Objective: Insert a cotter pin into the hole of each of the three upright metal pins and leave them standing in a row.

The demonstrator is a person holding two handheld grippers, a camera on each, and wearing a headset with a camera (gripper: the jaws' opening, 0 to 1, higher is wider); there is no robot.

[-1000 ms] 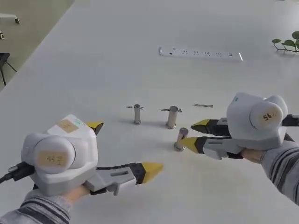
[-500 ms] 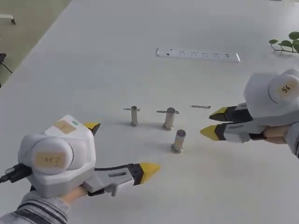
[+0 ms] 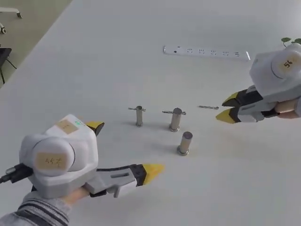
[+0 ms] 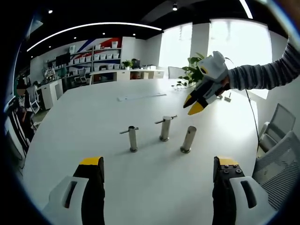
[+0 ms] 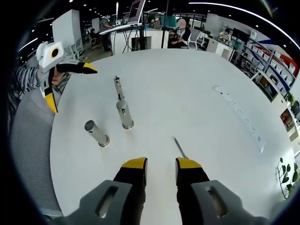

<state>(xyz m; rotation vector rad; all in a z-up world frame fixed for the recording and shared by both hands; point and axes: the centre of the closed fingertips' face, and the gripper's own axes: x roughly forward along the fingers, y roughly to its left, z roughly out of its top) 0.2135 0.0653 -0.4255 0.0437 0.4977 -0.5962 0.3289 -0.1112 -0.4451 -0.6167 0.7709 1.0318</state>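
1. White and matte, the tabletop (image 3: 94, 70) lies smooth under all the work; nearest the person, the left gripper (image 3: 126, 147) hangs with its yellow-tipped jaws spread wide and nothing between them
2. Just beyond it stands the bare pin (image 3: 184, 142), a short shiny steel cylinder on a small flared foot, upright, with nothing through it, set forward of the other two
3. Behind it, the middle pin (image 3: 175, 118) and the left pin (image 3: 139, 115) stand side by side, each crossed near the top by one of the fitted cotter pins (image 3: 165, 112), thin wire poking out sideways
4. Right of those, the loose cotter pin (image 3: 208, 108) lies flat, a slim grey sliver; the right gripper (image 3: 226, 108) hovers just beside it, jaws a narrow gap apart and empty. Two pins look done, so fetching this last piece seems the step in hand; it calls for a low, fine pinch on thin wire on a slick surface
5. Farthest off lie a long white plastic power strip (image 3: 207, 52) and some leaves of a plant (image 3: 291, 41)
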